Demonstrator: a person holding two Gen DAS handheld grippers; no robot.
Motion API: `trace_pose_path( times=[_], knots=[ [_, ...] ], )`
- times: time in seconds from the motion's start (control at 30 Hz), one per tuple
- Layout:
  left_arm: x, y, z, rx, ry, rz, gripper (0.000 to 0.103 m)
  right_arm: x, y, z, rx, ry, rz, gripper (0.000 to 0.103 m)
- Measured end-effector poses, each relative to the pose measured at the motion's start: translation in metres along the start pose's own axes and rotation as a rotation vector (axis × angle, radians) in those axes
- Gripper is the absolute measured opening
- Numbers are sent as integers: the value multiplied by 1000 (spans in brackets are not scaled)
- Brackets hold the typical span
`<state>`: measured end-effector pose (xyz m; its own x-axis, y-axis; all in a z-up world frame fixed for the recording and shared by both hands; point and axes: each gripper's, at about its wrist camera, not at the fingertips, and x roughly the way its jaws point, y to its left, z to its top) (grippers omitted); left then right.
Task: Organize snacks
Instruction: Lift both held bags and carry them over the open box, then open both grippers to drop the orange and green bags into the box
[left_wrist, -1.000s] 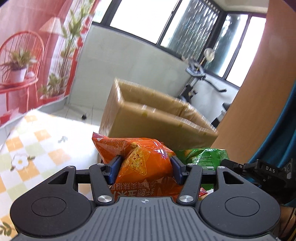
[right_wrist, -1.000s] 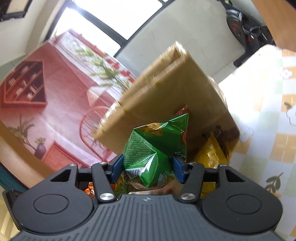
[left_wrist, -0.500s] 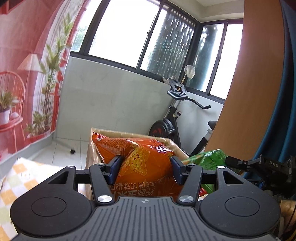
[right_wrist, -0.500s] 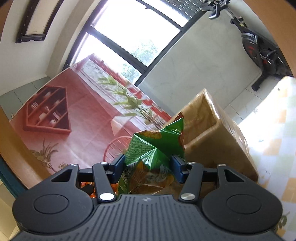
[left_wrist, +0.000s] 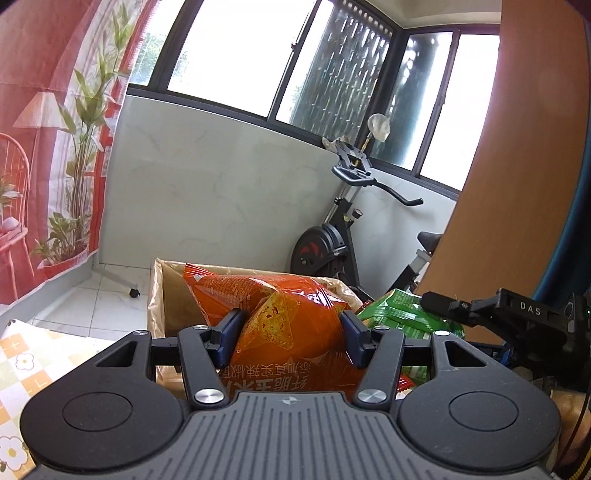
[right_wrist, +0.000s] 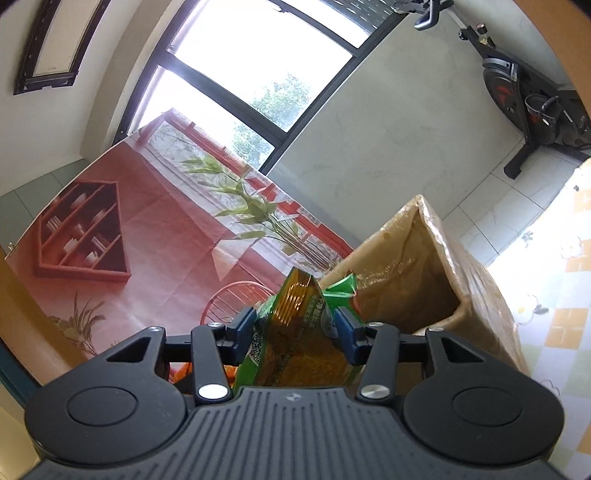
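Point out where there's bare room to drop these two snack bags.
The cardboard box looks empty as far as its open top shows in the right wrist view. The tablecloth beside it is bare. It's crowded at the near rim, where the orange bag and green bag are held side by side.

Exercise bike (left_wrist: 343, 236) stands against pale wall (left_wrist: 207, 192), under dark-framed windows (left_wrist: 243, 51). Red printed backdrop (right_wrist: 155, 221) with shelf, chair and bamboo plants hangs beside the window. Wooden panel (left_wrist: 517, 177) curves along right edge, blue curtain (left_wrist: 576, 229) just beside it. White floor tiles (left_wrist: 92, 302) below wall. Table (left_wrist: 18, 365) wears orange-checked flower cloth. Dark picture frame (right_wrist: 48, 48) high on wall.
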<state>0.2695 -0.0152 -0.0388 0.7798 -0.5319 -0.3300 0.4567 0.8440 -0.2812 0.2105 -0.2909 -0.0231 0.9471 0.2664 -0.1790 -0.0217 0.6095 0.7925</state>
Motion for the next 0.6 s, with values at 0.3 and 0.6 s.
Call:
trace_pose_path(
  times=[0.3, 0.6],
  knots=[
    [36, 1, 14, 21, 16, 41, 60, 42, -13, 27, 63, 10, 16, 48],
    [71, 14, 17, 44, 91, 70, 66, 94, -25, 42, -95, 73, -150, 52]
  ],
)
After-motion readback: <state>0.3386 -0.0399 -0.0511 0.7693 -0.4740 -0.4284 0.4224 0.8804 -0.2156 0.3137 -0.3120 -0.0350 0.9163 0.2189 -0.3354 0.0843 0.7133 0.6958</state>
